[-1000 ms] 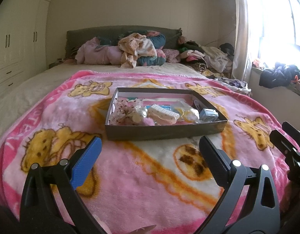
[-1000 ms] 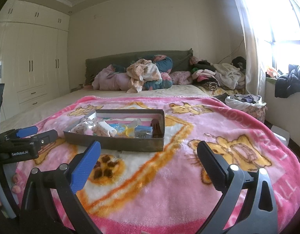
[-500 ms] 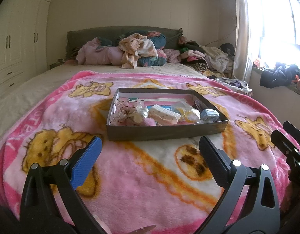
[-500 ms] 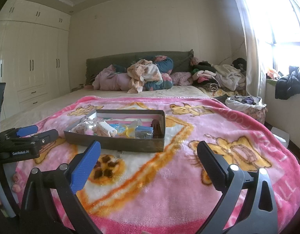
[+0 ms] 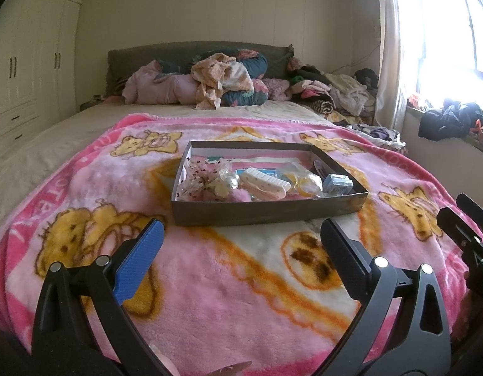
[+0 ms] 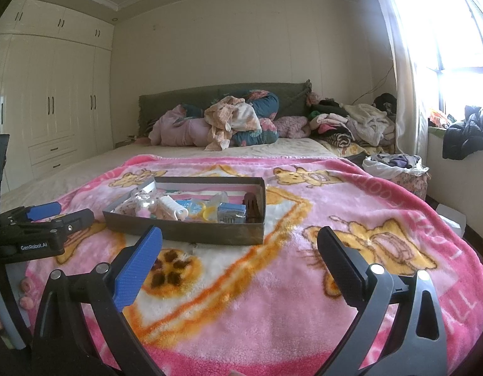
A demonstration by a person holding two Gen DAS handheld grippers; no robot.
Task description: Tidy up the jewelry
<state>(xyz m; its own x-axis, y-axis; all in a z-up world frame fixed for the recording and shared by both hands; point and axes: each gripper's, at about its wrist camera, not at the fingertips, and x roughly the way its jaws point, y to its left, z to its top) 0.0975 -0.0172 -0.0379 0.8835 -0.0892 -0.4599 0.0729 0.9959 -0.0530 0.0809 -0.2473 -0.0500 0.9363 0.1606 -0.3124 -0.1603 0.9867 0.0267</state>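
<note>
A shallow dark cardboard tray [image 5: 266, 211] [image 6: 191, 230] lies on a pink teddy-bear blanket [image 5: 235, 288] [image 6: 272, 297] on the bed. Inside it are a white hair clip [image 5: 263, 183], a lacy bow [image 5: 203, 178], yellow pieces [image 5: 307, 183], a small blue box [image 5: 337, 185] [image 6: 231, 212] and a brown claw clip [image 6: 252, 206]. My left gripper [image 5: 241, 235] stands open just short of the tray's near wall, nothing between its fingers. My right gripper [image 6: 239, 239] is open too, in front of the tray's right end. Each gripper shows at the edge of the other's view.
Piled clothes and pillows [image 5: 222, 81] lie against the grey headboard. More clothes [image 6: 351, 122] are heaped at the bed's right, with a laundry basket [image 6: 395, 166] beside it. White wardrobes [image 6: 53, 109] line the left wall. A window sill with dark clothes [image 5: 451, 122] is at right.
Both views have edged slightly upward and closer to the tray. Both grippers stay open and empty; nothing in the tray has moved.
</note>
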